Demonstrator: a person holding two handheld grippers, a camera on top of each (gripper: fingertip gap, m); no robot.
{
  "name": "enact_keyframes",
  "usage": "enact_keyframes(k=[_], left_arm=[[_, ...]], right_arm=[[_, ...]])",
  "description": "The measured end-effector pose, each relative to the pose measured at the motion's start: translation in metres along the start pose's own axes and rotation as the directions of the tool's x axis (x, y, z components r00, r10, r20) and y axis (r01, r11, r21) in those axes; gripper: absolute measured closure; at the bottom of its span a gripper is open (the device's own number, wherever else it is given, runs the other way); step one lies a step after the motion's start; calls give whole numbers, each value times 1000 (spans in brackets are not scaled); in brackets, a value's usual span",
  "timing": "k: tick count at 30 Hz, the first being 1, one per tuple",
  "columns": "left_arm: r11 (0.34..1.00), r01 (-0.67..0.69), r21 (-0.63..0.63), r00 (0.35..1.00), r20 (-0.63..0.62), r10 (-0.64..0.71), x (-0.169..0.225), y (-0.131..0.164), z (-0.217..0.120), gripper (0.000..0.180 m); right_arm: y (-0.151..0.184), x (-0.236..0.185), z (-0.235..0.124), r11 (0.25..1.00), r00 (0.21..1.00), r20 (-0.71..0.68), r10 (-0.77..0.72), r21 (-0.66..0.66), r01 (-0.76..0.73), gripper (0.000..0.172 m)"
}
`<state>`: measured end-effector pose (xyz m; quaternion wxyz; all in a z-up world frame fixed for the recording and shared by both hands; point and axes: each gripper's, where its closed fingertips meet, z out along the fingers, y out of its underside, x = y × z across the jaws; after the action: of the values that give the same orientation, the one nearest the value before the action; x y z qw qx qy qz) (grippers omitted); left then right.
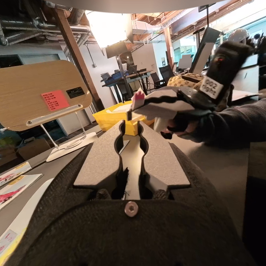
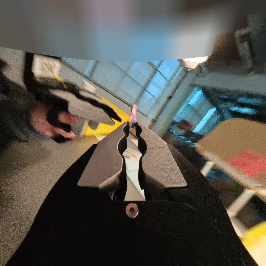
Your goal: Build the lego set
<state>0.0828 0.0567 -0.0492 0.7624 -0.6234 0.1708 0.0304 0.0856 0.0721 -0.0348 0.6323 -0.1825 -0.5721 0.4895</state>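
Two grippers above the table, one pinching a card

Two grippers hang over the table [image 1: 201, 165]. Right gripper [image 2: 131, 123] pinches a small pink-and-white card [image 2: 133, 113] at its fingertips, held up edge-on. Left gripper [image 1: 131, 122] stands slightly spread with nothing between its fingers, just below the card, near the yellow bin [image 1: 109, 119] at the far edge.

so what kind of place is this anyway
Most likely an open-plan office or workshop in a converted industrial building: exposed ceiling ducts and wooden beams overhead, desks with monitors and office chairs farther back, and a worktable carrying a yellow bin.
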Motion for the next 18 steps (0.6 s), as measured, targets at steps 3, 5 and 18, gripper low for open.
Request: enact_keyframes(k=[3, 5, 18], left_arm=[[999, 33, -5, 999, -6, -33, -2, 2, 1, 165], [999, 45, -11, 999, -12, -45, -2, 3, 1, 166], [995, 95, -40, 994, -44, -97, 0, 8, 4, 168]], right_arm=[[-19, 7, -10, 927, 933, 156, 325, 141, -346, 166], [-27, 10, -15, 857, 869, 237, 435, 189, -480, 166], [-32, 10, -18, 773, 780, 341, 525, 194, -605, 166]])
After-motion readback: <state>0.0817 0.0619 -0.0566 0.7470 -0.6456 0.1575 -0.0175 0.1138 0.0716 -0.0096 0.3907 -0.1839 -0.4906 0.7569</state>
